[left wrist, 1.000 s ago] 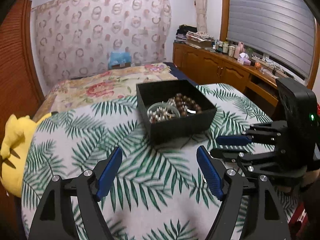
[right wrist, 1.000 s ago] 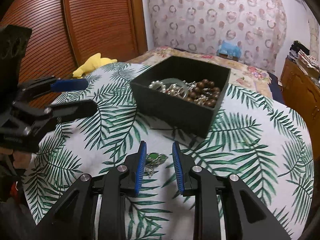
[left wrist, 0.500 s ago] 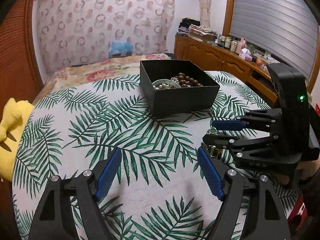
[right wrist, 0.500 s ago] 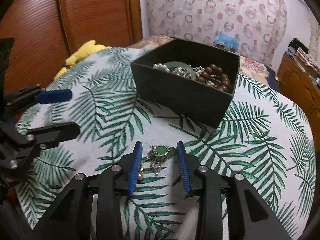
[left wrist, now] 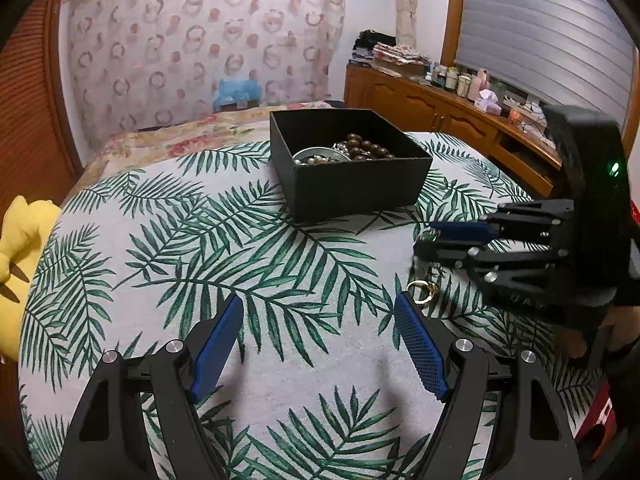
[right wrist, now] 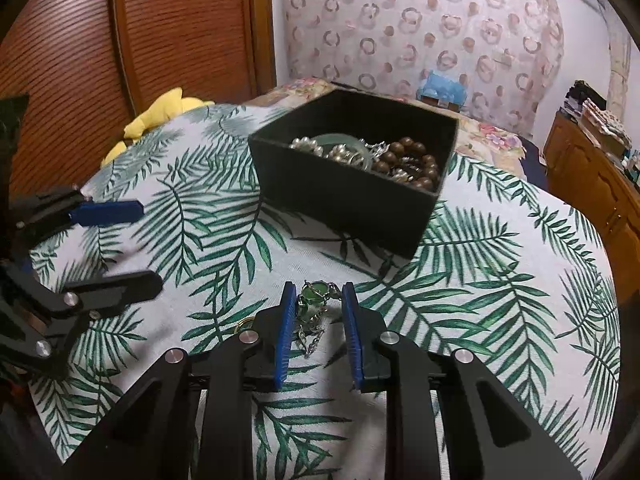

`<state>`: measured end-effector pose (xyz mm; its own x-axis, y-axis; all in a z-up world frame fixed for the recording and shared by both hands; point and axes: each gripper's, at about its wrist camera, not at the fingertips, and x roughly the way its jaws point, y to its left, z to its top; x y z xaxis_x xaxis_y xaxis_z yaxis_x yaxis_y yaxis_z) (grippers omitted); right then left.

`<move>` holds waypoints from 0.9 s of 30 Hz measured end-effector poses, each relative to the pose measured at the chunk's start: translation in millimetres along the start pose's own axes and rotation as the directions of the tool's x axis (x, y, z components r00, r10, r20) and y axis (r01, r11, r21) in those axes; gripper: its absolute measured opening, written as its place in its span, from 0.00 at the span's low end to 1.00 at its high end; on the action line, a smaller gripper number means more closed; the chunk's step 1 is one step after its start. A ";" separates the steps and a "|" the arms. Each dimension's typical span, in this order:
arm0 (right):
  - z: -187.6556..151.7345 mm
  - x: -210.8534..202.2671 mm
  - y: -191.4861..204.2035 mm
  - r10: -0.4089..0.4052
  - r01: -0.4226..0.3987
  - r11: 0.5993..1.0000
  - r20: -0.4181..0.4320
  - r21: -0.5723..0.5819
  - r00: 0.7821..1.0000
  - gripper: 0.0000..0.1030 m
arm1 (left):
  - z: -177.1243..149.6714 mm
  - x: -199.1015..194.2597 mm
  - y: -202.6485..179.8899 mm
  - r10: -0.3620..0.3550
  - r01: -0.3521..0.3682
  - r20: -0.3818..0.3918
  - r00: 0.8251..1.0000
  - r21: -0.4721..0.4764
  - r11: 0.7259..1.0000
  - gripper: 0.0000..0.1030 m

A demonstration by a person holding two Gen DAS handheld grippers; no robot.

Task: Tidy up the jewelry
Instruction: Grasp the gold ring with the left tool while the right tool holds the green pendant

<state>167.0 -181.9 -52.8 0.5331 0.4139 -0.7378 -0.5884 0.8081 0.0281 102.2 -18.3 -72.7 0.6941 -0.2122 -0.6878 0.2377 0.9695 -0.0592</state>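
On the palm-leaf cloth, my right gripper (right wrist: 317, 304) is closing its jaws on a green pendant (right wrist: 316, 298). The pendant sits between the blue pads and touches both, and its chain (right wrist: 310, 338) trails back beneath them. From the left wrist view, the pendant (left wrist: 430, 235) shows at the right gripper's (left wrist: 425, 241) tips. A gold ring (left wrist: 420, 292) lies on the cloth just below. My left gripper (left wrist: 318, 320) hovers open over bare cloth, holding nothing. The black box (left wrist: 348, 188) behind holds a brown bead bracelet (right wrist: 412, 156) and other jewelry.
A yellow plush toy (left wrist: 20, 240) lies off the table's left edge. A wooden cabinet (left wrist: 440, 112) with small bottles runs along the right wall. A bed with a floral cover (left wrist: 180, 136) stands behind the table. In the right wrist view, the left gripper (right wrist: 146, 246) is at the left.
The right gripper's jaws widened around the green pendant, then narrowed onto it. The left gripper sank a little; the black box now looks farther off in its view.
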 end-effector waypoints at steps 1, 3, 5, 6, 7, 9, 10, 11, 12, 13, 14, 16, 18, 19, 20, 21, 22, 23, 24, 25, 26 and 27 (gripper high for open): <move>-0.1 -2.9 -1.3 -0.001 0.001 1.000 0.006 0.000 1.000 0.24 | -0.1 1.1 -0.4 -0.001 0.001 -0.002 1.000 0.002 1.000 0.72; 0.6 -10.7 -3.1 -0.005 0.005 1.000 0.020 0.000 1.000 0.24 | -0.1 2.5 -2.2 -0.002 0.002 -0.006 1.000 0.007 1.000 0.72; 0.8 -18.4 -4.6 -0.007 0.007 1.000 0.034 0.000 0.999 0.25 | -0.1 3.7 -4.4 -0.003 0.003 -0.009 1.000 0.010 1.000 0.72; 1.0 -21.8 -5.1 -0.009 0.009 1.000 0.041 0.001 0.999 0.25 | 0.2 4.3 -5.0 -0.004 0.004 -0.010 1.000 0.011 1.000 0.72; 0.9 -25.1 -6.2 -0.010 0.010 1.000 0.047 0.002 0.999 0.25 | 0.1 5.0 -6.3 -0.005 0.005 -0.013 1.000 0.014 1.000 0.72; 0.8 -31.9 -8.1 -0.009 0.009 1.000 0.059 0.005 0.998 0.25 | -0.1 6.5 -9.1 -0.008 0.008 -0.018 1.000 0.020 1.000 0.72; 0.2 -34.8 -9.1 -0.009 0.009 1.000 0.063 0.006 0.998 0.25 | -0.3 7.1 -10.1 -0.009 0.009 -0.019 1.000 0.022 1.000 0.72; 0.1 -36.6 -9.6 -0.010 0.009 1.000 0.066 0.007 0.998 0.25 | -0.3 8.1 -12.1 -0.011 0.012 -0.022 1.000 0.027 1.000 0.72; -0.6 -38.4 -10.0 -0.010 0.009 1.000 0.069 0.008 0.998 0.25 | 0.3 9.3 -14.2 -0.013 0.014 -0.025 1.000 0.031 0.999 0.72; -1.2 -40.6 -10.8 -0.012 0.012 1.000 0.073 0.007 0.997 0.25 | 0.5 10.1 -15.3 -0.016 0.016 -0.027 1.000 0.033 0.999 0.72; -1.7 -41.6 -10.6 -0.015 0.015 1.000 0.075 0.007 0.997 0.25 | 0.9 11.4 -17.1 -0.019 0.020 -0.030 0.999 0.036 0.999 0.72; -3.0 -43.5 -11.0 -0.019 0.019 1.000 0.079 0.007 0.997 0.25 | 1.8 14.2 -21.6 -0.027 0.028 -0.037 0.999 0.046 0.999 0.72; -4.7 -45.8 -12.3 -0.026 0.026 1.000 0.081 0.006 0.996 0.25 | 2.9 16.7 -26.9 -0.035 0.037 -0.043 0.998 0.060 0.997 0.72; -6.0 -47.2 -14.0 -0.029 0.029 1.000 0.082 0.007 0.996 0.25 | 3.9 18.1 -29.5 -0.038 0.041 -0.047 0.998 0.068 0.997 0.72; -7.3 -48.6 -16.0 -0.031 0.031 0.999 0.083 0.011 0.996 0.25 | 4.9 20.1 -33.2 -0.042 0.046 -0.052 0.998 0.080 0.996 0.72; -8.8 -49.5 -17.9 -0.034 0.032 0.999 0.083 0.014 0.996 0.25 | 5.6 22.3 -36.7 -0.046 0.051 -0.058 0.997 0.092 0.995 0.72; -10.4 -50.4 -20.2 -0.036 0.034 0.999 0.083 0.018 0.996 0.25 | 5.7 23.9 -38.9 -0.048 0.054 -0.062 0.997 0.099 0.994 0.72; -12.2 -51.1 -22.8 -0.038 0.036 0.999 0.083 0.024 0.996 0.25 | 6.1 26.1 -42.1 -0.050 0.057 -0.068 0.996 0.109 0.992 0.70; -13.6 -51.7 -25.1 -0.040 0.038 0.999 0.083 0.029 0.996 0.25 | 6.4 28.8 -46.7 -0.056 0.065 -0.077 0.995 0.123 0.990 0.64; -15.2 -52.2 -28.3 -0.041 0.038 0.999 0.082 0.036 0.996 0.25 | 6.7 30.5 -49.8 -0.057 0.068 -0.083 0.995 0.133 0.989 0.63; -16.8 -52.7 -30.7 -0.041 0.038 0.998 0.081 0.041 0.996 0.25 | 6.8 32.3 -53.4 -0.060 0.072 -0.087 0.994 0.143 0.987 0.60; -18.0 -52.6 -33.0 -0.042 0.038 0.998 0.080 0.046 0.996 0.25 | 6.8 33.5 -56.2 -0.062 0.075 -0.088 0.994 0.151 0.986 0.58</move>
<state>147.4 -237.9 -27.0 0.6043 0.4120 -0.6820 -0.5393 0.8416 0.0306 116.7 -80.7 -87.5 0.6154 -0.2599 -0.7441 0.3887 0.9214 -0.0003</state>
